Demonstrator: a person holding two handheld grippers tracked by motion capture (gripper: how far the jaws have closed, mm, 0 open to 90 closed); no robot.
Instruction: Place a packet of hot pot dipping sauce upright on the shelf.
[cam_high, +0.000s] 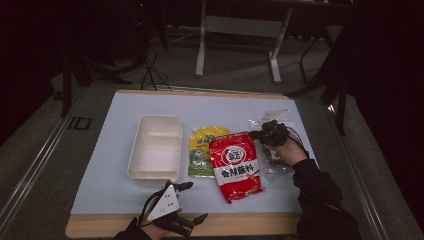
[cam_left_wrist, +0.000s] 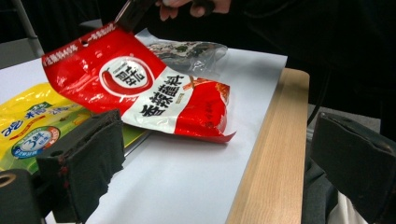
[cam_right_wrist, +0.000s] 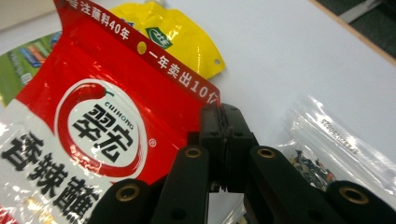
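Working across the table (cam_high: 100, 165) from its biggest things down, we see a white two-compartment tray (cam_high: 155, 148) standing empty at the left, a yellow pouch (cam_high: 204, 150) just beside it, and the red seasoning packet (cam_high: 235, 165) overlapping the pouch's right edge, with a clear bag of dark bits (cam_high: 274, 161) lying against the packet's other side. The step in hand, we judge, is picking up the red seasoning packet: our right claw (cam_right_wrist: 225, 140) is clenched on its top corner, and in the left gripper view that upper edge (cam_left_wrist: 79, 46) stands raised off the table while the lower end rests there. Our left claw (cam_high: 190, 202) waits released near the table's front edge, grasping nothing. Next, we think, comes lifting the packet fully clear without dragging the pouch or bag along, then carrying it toward the tray, keeping the thin corner from slipping out.
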